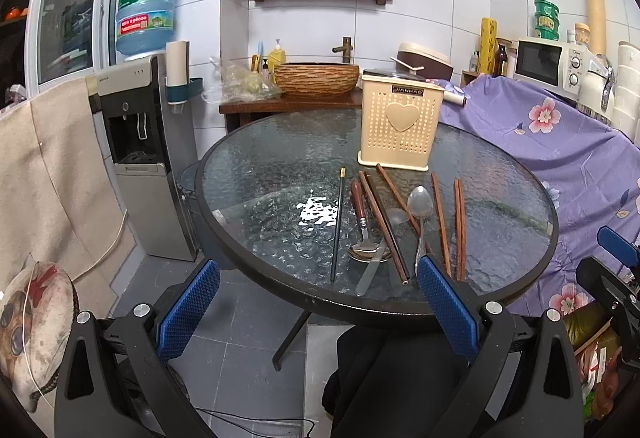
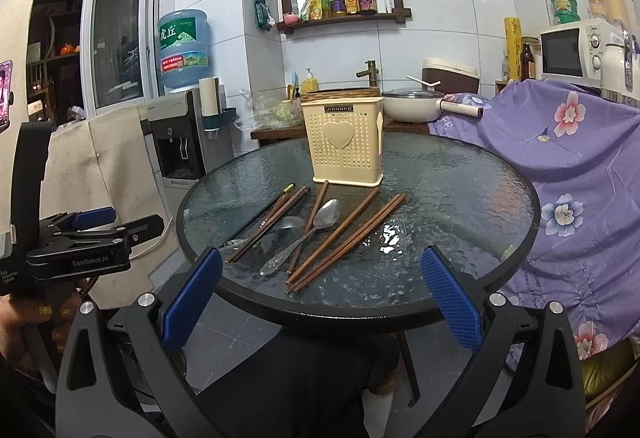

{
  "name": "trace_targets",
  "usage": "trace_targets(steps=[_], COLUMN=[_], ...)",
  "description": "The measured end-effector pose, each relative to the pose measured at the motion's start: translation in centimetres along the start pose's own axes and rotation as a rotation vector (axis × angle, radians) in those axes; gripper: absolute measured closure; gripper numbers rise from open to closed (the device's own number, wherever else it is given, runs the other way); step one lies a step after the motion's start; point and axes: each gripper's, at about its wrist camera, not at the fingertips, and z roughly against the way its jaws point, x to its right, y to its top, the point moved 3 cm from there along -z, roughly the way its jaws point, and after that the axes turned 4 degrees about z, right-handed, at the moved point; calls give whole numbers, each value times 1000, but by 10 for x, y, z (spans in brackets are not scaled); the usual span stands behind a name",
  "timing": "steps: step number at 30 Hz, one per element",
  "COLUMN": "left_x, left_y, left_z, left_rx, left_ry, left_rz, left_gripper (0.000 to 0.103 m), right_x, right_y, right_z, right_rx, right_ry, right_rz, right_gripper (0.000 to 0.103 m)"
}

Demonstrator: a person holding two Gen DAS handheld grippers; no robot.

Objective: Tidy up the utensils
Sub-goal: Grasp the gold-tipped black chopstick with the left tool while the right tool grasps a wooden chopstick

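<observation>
A cream utensil holder [image 1: 401, 121] [image 2: 344, 141] with a heart on its front stands upright at the far side of a round glass table [image 1: 260, 173] [image 2: 460, 181]. In front of it lie several brown chopsticks [image 1: 459, 226] [image 2: 348, 238], a black chopstick [image 1: 338, 222], a steel spoon [image 1: 420, 209] [image 2: 320, 226], a wooden-handled spoon [image 1: 360, 217] and a knife [image 1: 372, 266]. My left gripper [image 1: 318, 302] is open and empty, at the table's near edge. My right gripper [image 2: 320, 294] is open and empty, also at the near edge. The left gripper shows at the left of the right wrist view [image 2: 100, 222].
A water dispenser [image 1: 140, 141] [image 2: 180, 141] stands left of the table. A purple flowered cloth [image 1: 560, 157] [image 2: 580, 177] covers furniture on the right. Behind are a wicker basin [image 1: 316, 77], a pot [image 2: 412, 103] and a microwave [image 1: 548, 61] [image 2: 576, 49]. A cushion [image 1: 36, 326] lies lower left.
</observation>
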Motion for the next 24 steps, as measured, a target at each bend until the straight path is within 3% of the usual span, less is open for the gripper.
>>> trace_targets(steps=[12,16,24], left_x=[-20,-25,-31], left_y=[11,21,46], left_z=[-57,-77,-120], left_rx=[-87,-114,-170], left_ry=[37,15,-20], left_rz=[-11,-8,-19], left_gripper=[6,14,29], right_x=[33,42,51], right_y=[9,16,39], right_z=[-61,-87,-138], right_rx=[-122,-171,-244], right_ry=[-59,-39,20], right_rz=[-8,-10,-38], right_gripper=[5,7,27])
